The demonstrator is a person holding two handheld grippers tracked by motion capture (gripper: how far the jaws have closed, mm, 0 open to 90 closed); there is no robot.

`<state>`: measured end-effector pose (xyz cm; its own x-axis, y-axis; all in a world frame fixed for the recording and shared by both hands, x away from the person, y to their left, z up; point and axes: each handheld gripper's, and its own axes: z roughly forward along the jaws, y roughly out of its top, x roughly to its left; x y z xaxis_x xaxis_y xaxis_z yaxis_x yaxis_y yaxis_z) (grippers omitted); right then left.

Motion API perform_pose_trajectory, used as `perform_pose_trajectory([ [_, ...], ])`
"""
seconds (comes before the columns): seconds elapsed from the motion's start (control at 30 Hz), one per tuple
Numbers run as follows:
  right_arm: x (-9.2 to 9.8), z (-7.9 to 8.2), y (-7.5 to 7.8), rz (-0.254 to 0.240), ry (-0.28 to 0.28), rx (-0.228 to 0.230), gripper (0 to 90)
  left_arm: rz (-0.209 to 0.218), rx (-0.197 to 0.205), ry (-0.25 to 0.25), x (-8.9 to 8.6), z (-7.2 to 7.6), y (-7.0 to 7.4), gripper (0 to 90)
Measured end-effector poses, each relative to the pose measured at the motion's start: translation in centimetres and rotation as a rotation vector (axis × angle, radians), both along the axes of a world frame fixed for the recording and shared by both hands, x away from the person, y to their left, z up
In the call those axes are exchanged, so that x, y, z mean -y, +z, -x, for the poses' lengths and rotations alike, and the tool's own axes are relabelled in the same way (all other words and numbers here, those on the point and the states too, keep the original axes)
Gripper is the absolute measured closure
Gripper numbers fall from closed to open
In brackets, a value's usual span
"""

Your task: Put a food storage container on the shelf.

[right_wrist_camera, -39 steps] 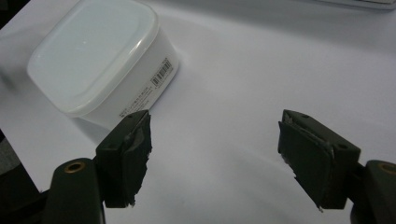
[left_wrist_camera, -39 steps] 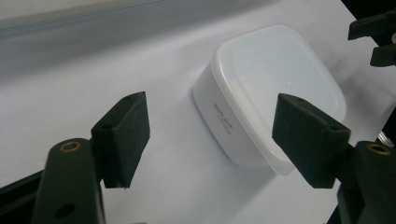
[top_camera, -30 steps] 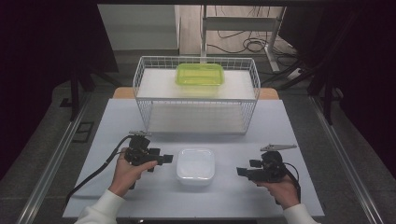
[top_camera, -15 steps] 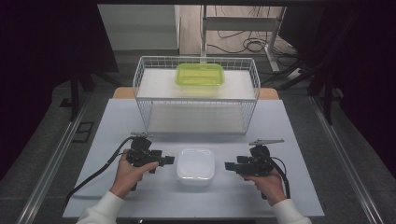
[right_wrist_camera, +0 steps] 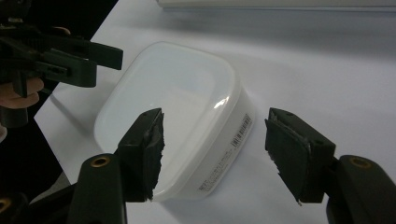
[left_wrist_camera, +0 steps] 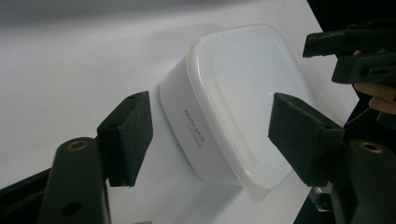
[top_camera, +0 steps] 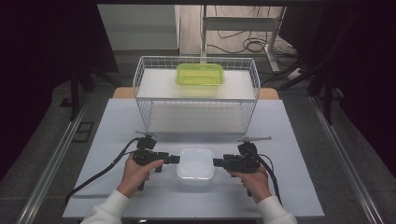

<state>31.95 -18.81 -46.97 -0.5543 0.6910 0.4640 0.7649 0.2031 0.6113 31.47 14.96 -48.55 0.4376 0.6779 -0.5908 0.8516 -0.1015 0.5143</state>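
Observation:
A white lidded container sits on the white table near the front edge. My left gripper points at its left side and my right gripper at its right side, each held in a hand. In the left gripper view the container lies just ahead of the open left gripper, with neither pad on it. The right gripper view has the container ahead of the open right gripper, one pad over its lid edge, without a visible press. Both pairs of jaws have just been closing a little.
A white wire basket stands at the back of the table with a green lidded container inside. Black cables trail from both grippers toward the front. Metal rails run along the table's left and right sides.
My right gripper has moved left, up to the container's right side. The left gripper has stayed at the container's left side.

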Motion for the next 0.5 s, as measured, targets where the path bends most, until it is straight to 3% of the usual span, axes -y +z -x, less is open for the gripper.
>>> perform_pose_trajectory([
  [0.33,-0.20,-0.33,-0.60,-0.015,0.009,-0.023,40.7,0.006,-0.033,-0.027,0.45,0.11,-0.71,37.3],
  [0.5,-0.14,-0.73,-0.87,-0.048,-0.003,-0.048,43.9,0.017,-0.029,-0.026,0.33,-0.07,-0.65,46.5],
])
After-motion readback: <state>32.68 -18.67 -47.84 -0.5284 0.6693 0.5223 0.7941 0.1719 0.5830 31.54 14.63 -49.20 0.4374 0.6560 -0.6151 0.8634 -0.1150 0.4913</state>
